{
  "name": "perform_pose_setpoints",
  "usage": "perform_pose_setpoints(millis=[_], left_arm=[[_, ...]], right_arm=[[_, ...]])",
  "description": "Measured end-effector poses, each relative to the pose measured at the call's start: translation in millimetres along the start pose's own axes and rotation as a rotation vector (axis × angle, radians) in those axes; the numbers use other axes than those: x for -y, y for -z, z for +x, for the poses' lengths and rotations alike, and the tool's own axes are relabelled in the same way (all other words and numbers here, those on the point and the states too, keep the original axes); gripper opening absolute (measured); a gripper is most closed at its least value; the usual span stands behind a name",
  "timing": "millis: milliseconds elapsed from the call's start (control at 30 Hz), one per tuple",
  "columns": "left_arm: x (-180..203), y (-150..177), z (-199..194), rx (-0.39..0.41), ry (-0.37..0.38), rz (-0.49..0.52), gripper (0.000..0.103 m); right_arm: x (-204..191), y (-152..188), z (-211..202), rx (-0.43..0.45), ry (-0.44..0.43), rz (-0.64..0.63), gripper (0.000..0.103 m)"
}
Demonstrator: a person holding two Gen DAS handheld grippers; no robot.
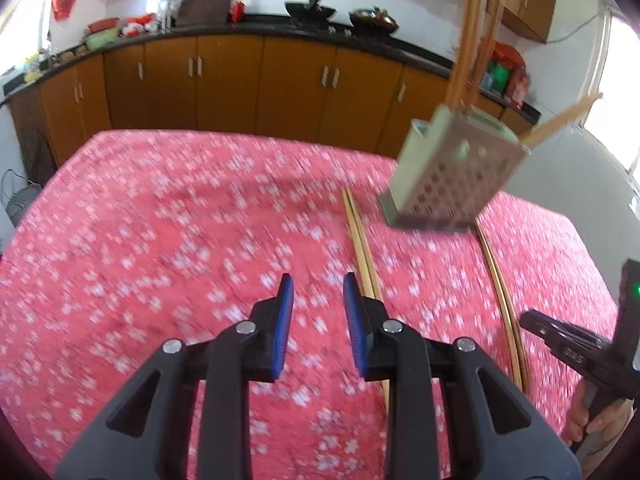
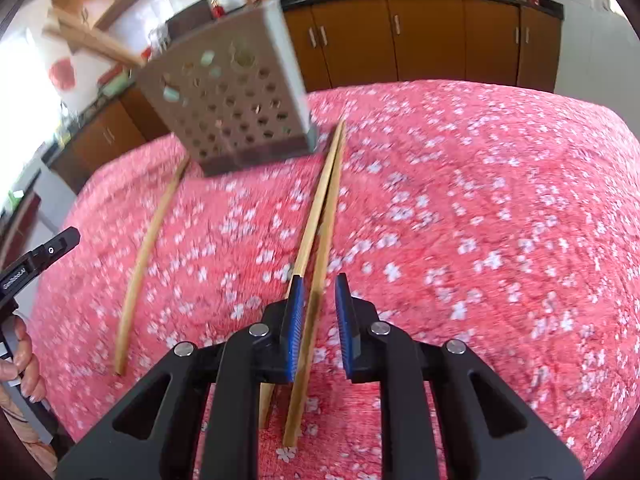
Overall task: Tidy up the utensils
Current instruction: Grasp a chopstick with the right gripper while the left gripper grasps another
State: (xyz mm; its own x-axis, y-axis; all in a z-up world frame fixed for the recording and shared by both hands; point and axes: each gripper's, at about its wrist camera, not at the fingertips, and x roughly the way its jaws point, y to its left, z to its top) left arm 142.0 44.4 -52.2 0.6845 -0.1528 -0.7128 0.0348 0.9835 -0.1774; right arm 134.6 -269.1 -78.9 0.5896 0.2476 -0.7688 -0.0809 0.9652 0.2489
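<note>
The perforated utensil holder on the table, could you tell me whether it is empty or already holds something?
Not empty: the utensil holder has wooden chopsticks sticking up out of its top.

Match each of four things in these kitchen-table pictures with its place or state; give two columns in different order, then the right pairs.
Column one:
1. perforated holder
2. pair of chopsticks
3. single chopstick
4. tablecloth

Column two:
A. pink with white flowers, covering the table
B. lying alone, left of the holder in the right wrist view
C. standing at the table's far side, chopsticks sticking out of its top
D. lying side by side, running under the right gripper

Pairs: 1-C, 2-D, 3-B, 4-A
</note>
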Motion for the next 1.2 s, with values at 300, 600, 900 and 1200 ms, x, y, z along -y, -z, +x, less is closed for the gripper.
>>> perform_pose_setpoints(millis=[300, 600, 900, 1200], left_arm=[[29.7, 21.5, 17.8, -0.095, 0.088, 0.033, 0.022], [45.0, 33.9, 35.9, -0.152, 0.040, 0.091, 0.016], [52.8, 30.7, 47.1, -0.138, -0.050, 0.154, 0.010], [-1.5, 2.3, 61.4, -0.088, -0.110, 0.066, 0.011]], right_arm=[[20.7, -8.9, 7.5, 0.021, 0.144, 0.044, 0.008], [23.6, -1.4, 2.0, 0.034, 0.158, 0.035, 0.008], [5.5, 5.5, 3.8, 0.045, 0.151, -0.026, 0.009], [28.5, -12.4, 11.8, 0.079, 0.199, 0.027, 0.008]])
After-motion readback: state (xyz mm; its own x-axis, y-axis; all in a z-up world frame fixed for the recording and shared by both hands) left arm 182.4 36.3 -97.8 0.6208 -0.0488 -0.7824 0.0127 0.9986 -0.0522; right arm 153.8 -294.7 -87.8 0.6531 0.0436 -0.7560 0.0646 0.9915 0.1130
